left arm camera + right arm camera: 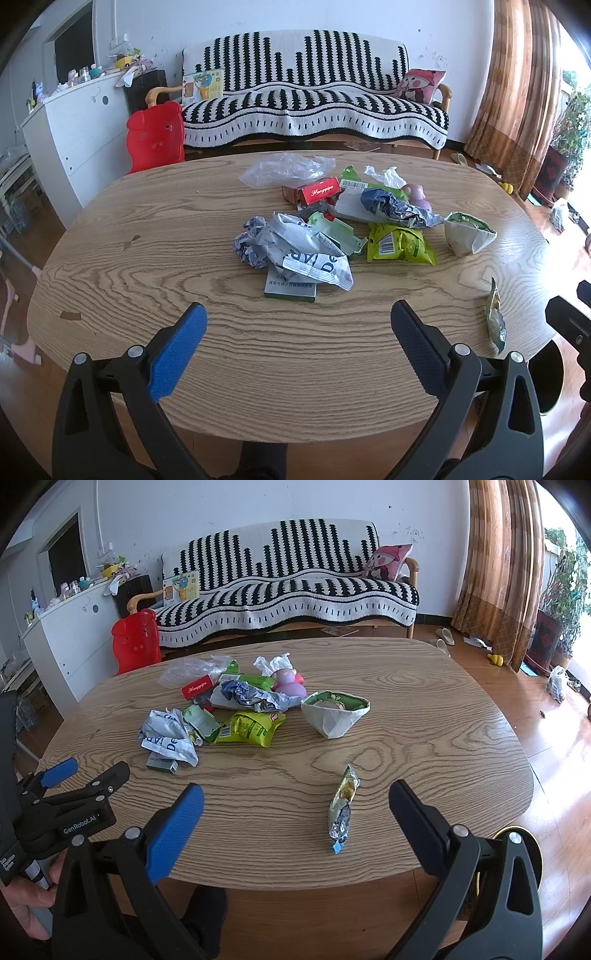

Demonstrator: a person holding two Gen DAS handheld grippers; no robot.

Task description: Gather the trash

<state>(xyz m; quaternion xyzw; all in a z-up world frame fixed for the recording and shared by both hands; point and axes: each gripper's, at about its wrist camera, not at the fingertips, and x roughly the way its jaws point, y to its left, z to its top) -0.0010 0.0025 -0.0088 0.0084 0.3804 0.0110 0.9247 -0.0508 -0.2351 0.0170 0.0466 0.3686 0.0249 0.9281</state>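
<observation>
My left gripper [298, 314] hangs over the wooden table [147, 236], jaws wide apart, with the trash pile [317, 229] ahead. My right gripper [296, 796] gapes too, a crumpled snack wrapper [342, 808] lying between its fingers.

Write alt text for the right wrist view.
The open right claw hovers above a wooden table, a crumpled snack wrapper lying between its fingers. Farther back lies a pile of trash; the left claw is at left.
</observation>
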